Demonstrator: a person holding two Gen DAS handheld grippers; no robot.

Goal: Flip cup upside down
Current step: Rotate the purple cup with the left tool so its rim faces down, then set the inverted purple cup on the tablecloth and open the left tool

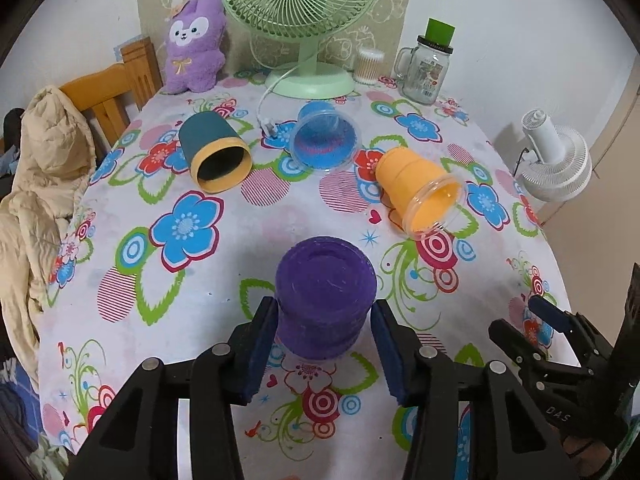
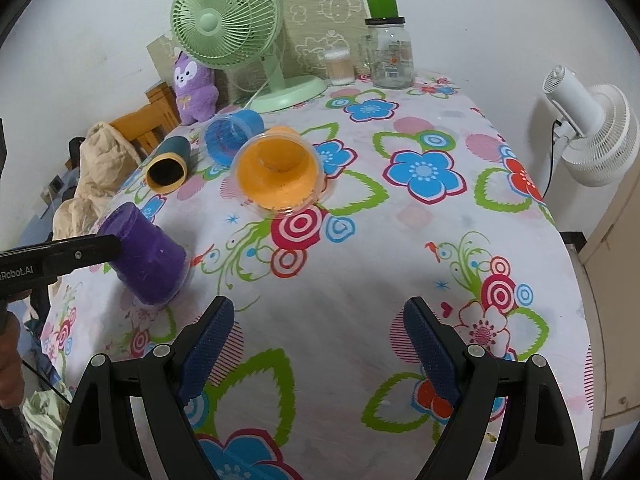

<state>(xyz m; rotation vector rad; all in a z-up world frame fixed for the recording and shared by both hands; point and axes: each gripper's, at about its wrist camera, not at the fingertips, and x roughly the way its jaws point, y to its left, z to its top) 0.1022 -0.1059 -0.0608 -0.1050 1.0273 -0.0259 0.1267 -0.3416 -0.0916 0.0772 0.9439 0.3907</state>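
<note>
Clamping the purple cup [image 1: 326,300] by its sides near the table's [image 1: 224,280] front edge, the left gripper [image 1: 324,320] tips it base-up, seemingly to seat it rim-down, while the right gripper [image 2: 318,330] hangs released, holding nothing.
</note>
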